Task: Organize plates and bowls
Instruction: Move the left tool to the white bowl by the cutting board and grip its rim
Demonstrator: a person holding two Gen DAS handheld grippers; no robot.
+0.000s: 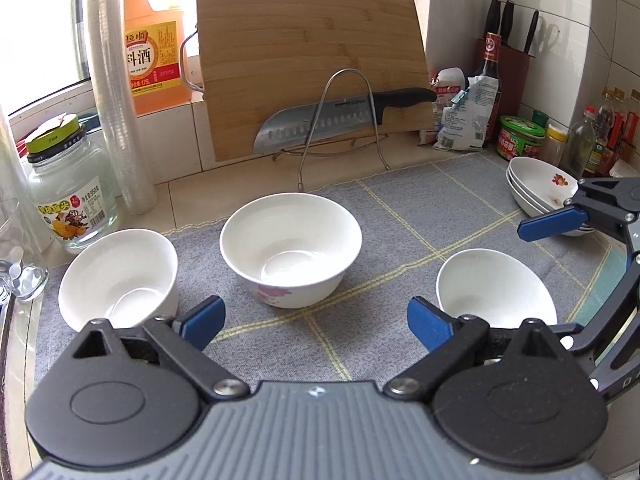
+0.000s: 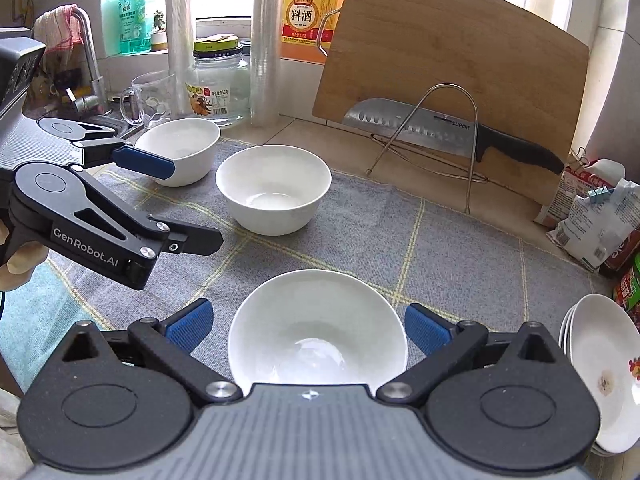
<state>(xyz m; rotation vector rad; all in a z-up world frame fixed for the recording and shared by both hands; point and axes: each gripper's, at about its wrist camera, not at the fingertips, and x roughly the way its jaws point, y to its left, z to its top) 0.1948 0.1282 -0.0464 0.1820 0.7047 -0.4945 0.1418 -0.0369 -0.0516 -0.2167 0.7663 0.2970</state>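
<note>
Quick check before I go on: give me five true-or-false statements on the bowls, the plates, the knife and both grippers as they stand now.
1. Three white bowls sit apart on the grey cloth: left bowl, middle bowl, right bowl. True.
2. The right gripper is shut on the right bowl. False: it is open, its fingers either side of the bowl.
3. The left gripper is open and holds nothing. True.
4. The knife lies flat on the cloth. False: it rests in the wire rack against the cutting board.
5. The plates are spread singly. False: they are stacked.
</note>
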